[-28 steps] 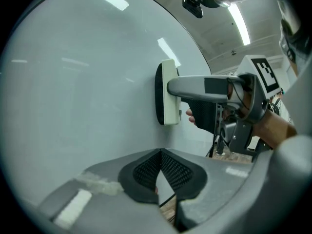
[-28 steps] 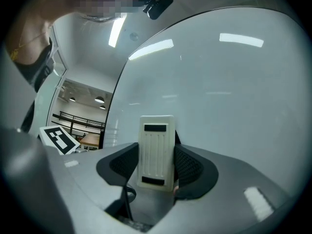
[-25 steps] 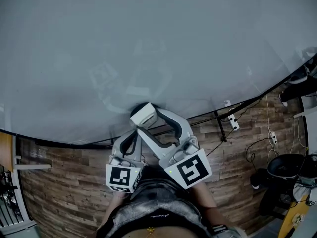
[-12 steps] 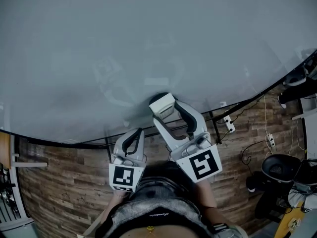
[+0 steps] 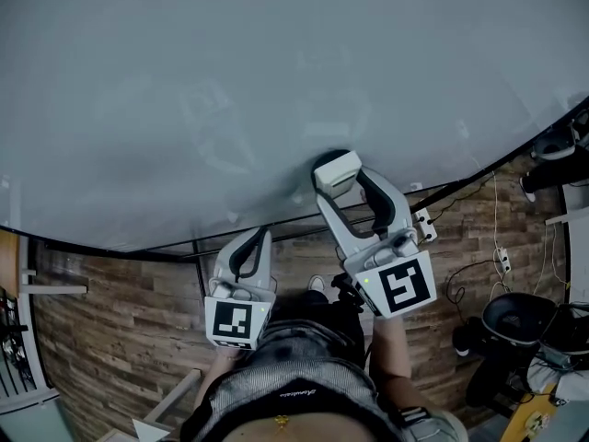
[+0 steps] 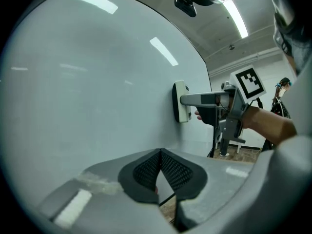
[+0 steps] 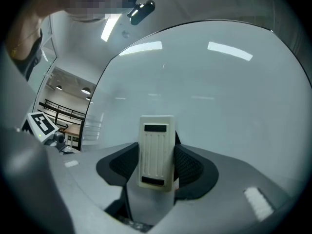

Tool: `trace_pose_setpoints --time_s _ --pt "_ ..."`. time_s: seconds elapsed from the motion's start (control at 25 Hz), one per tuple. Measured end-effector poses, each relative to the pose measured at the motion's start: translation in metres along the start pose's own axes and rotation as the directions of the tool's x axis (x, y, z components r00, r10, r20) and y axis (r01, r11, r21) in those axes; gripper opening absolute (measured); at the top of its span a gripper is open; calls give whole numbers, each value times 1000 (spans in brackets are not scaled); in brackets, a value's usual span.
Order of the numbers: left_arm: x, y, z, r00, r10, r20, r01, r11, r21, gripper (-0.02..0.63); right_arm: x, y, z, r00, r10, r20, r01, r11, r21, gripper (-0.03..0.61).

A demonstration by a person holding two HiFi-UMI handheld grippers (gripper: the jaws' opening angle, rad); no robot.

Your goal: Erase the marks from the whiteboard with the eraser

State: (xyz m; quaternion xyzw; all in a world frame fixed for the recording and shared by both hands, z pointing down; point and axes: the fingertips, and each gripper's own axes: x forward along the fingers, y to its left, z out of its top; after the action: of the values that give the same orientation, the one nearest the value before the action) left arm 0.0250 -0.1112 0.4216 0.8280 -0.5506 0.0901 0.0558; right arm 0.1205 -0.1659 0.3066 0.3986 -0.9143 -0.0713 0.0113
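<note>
Eraser (image 7: 156, 150): pale plastic block with a ribbed back and a dark wiping face (that face shows only as a dark edge in the left gripper view). Judged light, with a rigid shell and a soft face; not fragile. The smooth plastic sides could slip under sideways drag, so the hold belongs across the two long sides near the middle, which is where it is held now.

Right gripper (image 5: 339, 180): jaws clamped on the eraser, one pad on each long side. The block stands lengthwise between them with its back toward the gripper's camera. Its wiping face lies flat against the whiteboard (image 5: 276, 72), low on the board, just above the bottom edge and right of centre in the head view.

Left gripper (image 5: 251, 245): jaws together, pads meeting at the tips, nothing between them. It hangs near the board's bottom edge, left of the right gripper and apart from the eraser. Cannot tell whether it touches the board.

Marks: only faint greyish traces (image 5: 219, 132) up and left of the eraser, apart from it. They are too washed out to say whether they are ink or glare. Judged: wiping is under way, and pressure needs to be square to the board so the block doesn't twist in the pads.
</note>
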Motion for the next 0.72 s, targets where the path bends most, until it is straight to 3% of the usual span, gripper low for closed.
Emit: trace_pose_setpoints --time_s 0.16,0.48,0.72 --pt "-3 -1 -2 999 35 -6 -35 998 -52 5 0 0 -4 1000 3 -11 -3 1000 -2 239" --pt "1 -1 9 996 80 25 -79 996 -48 5 3 -2 -10 1000 10 -1 -10 999 41 244" --pt "2 3 8 997 76 17 -75 996 -40 5 2 0 -13 999 -31 13 30 999 44 242"
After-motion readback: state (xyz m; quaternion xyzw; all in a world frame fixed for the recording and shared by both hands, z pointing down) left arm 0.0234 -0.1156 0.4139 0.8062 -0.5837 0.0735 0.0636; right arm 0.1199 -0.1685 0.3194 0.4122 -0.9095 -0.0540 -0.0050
